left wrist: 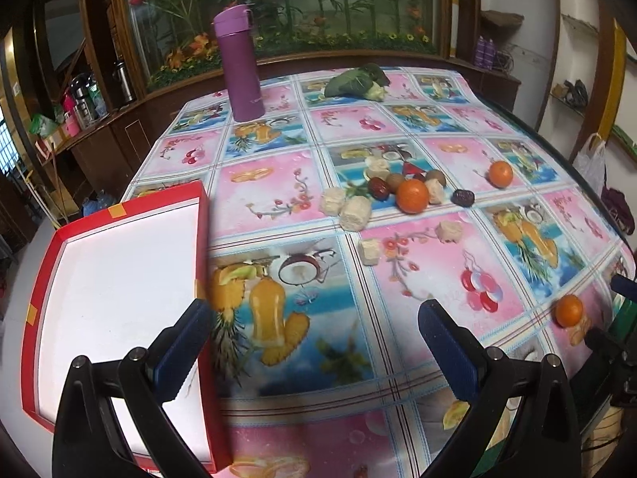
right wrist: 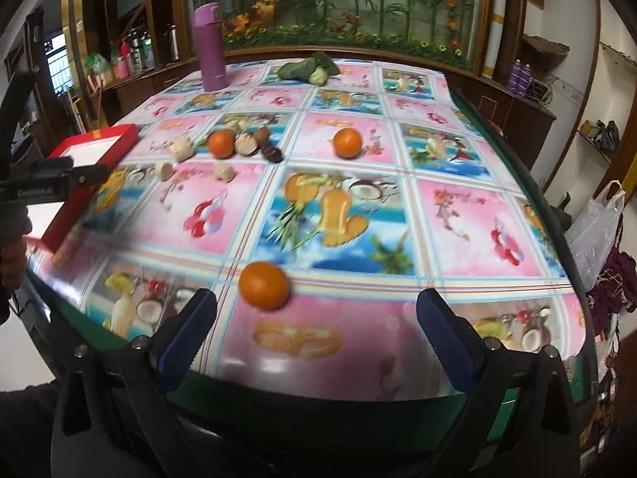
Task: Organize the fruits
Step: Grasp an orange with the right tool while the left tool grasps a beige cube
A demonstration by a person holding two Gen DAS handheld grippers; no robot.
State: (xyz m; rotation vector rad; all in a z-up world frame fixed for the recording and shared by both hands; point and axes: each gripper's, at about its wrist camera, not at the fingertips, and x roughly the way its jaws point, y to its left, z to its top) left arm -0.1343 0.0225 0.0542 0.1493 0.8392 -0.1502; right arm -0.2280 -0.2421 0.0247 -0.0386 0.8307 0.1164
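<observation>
- The left tool (left wrist: 314, 342) hangs over the table (left wrist: 398, 418) with its two blue fingers spread wide and nothing between them.
- The red box (left wrist: 119, 279) is the landmark. It lies flat at the table's left edge, white inside, its long side running away from the camera. One left finger (left wrist: 187, 342) is over its near right wall.
- The right tool (right wrist: 316, 330) is spread wide too, holding nothing.
- One orange (right wrist: 264, 285) sits near the table's front edge, far right of the red box, just ahead of the right tool.
- A second orange (left wrist: 413, 196) sits in a bunch of small fruits (left wrist: 382, 187) to the right of the box.
- A third orange (left wrist: 500, 173) sits alone, farther right.
- A purple bottle (left wrist: 239, 63) stands upright behind the box.
</observation>
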